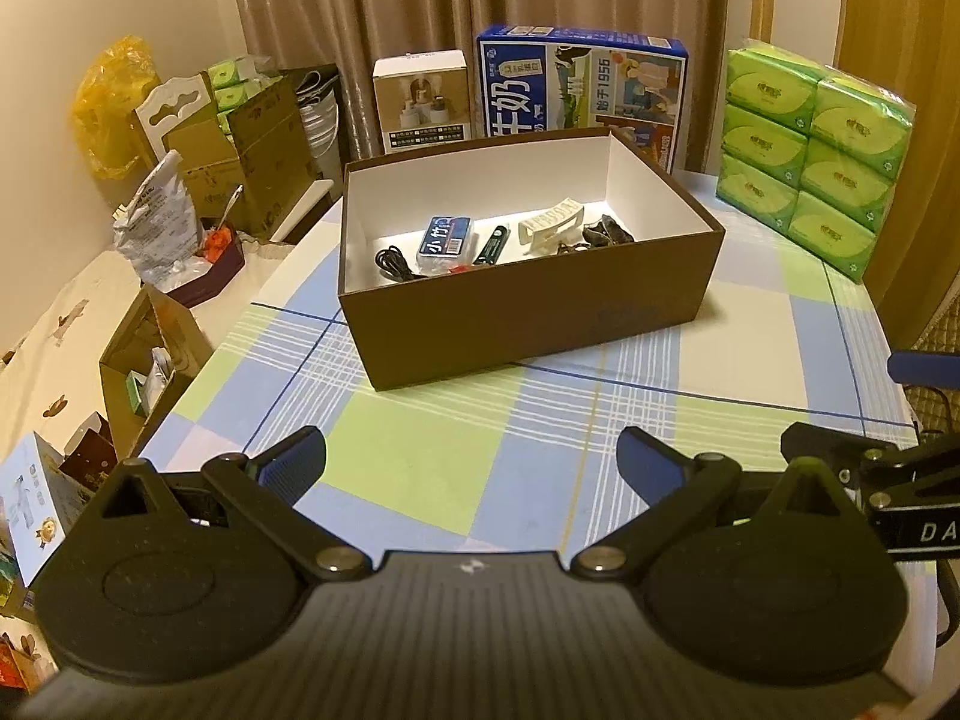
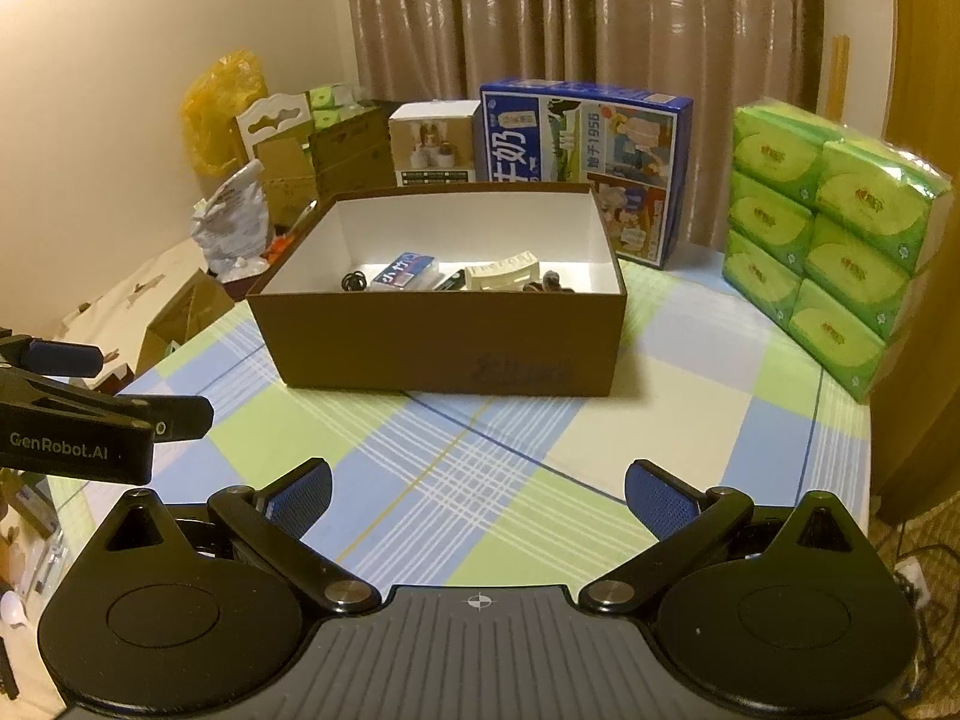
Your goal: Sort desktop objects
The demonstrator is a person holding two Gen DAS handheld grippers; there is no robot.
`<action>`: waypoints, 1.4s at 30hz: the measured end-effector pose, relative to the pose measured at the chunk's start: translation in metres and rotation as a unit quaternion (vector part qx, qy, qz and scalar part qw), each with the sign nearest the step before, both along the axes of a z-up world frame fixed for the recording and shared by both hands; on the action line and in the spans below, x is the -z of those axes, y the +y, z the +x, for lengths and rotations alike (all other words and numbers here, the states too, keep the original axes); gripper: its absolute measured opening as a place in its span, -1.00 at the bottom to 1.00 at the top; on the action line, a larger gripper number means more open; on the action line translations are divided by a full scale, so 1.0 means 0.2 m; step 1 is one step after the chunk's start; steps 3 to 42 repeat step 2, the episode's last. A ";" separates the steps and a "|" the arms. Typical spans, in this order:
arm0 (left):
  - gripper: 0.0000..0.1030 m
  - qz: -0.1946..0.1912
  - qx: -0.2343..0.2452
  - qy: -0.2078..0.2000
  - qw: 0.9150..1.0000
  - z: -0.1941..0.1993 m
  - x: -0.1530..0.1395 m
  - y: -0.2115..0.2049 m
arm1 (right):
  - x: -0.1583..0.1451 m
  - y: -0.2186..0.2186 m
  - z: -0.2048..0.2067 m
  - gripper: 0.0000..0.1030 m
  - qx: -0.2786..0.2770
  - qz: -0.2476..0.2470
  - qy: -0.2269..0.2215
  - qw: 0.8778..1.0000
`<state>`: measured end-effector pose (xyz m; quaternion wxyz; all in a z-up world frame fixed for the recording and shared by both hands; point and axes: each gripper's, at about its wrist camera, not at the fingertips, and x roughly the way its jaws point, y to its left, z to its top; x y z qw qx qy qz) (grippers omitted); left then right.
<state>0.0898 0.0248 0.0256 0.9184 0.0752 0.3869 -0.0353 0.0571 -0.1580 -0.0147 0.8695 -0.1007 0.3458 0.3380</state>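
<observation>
A brown cardboard box (image 1: 528,312) (image 2: 438,336) with a white inside stands on the checked tablecloth. Inside lie a black cable (image 1: 393,264) (image 2: 354,281), a blue tissue pack (image 1: 447,240) (image 2: 405,271), a dark green battery (image 1: 493,243), a cream hair claw (image 1: 549,225) (image 2: 503,271) and a dark clip (image 1: 607,231) (image 2: 549,283). My left gripper (image 1: 471,462) hovers open before the box, nothing between its fingers. My right gripper (image 2: 477,495) is likewise open and empty. Each gripper's body shows at the edge of the other's view.
Behind the box stand a blue milk carton (image 1: 582,93) (image 2: 585,168), a small white product box (image 1: 420,102) and a stack of green tissue packs (image 1: 810,150) (image 2: 828,240). Cardboard boxes, bags and a yellow sack (image 1: 111,102) crowd the left side beyond the table edge.
</observation>
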 end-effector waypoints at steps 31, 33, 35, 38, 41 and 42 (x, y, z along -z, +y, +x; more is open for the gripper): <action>0.98 0.002 -0.001 0.001 1.000 0.00 0.00 0.01 | 0.00 0.00 0.00 0.96 0.001 0.000 0.000 1.000; 0.98 0.002 -0.001 0.001 1.000 0.00 0.00 0.01 | 0.00 0.00 0.00 0.96 0.001 0.000 0.000 1.000; 0.98 0.002 -0.001 0.001 1.000 0.00 0.00 0.01 | 0.00 0.00 0.00 0.96 0.001 0.000 0.000 1.000; 0.98 0.002 -0.001 0.001 1.000 0.00 0.00 0.01 | 0.00 0.00 0.00 0.96 0.001 0.000 0.000 1.000; 0.98 0.002 -0.001 0.001 1.000 0.00 0.00 0.01 | 0.00 0.00 0.00 0.96 0.001 0.000 0.000 1.000; 0.98 0.002 -0.001 0.001 1.000 0.00 0.00 0.01 | 0.00 0.00 0.00 0.96 0.001 0.000 0.000 1.000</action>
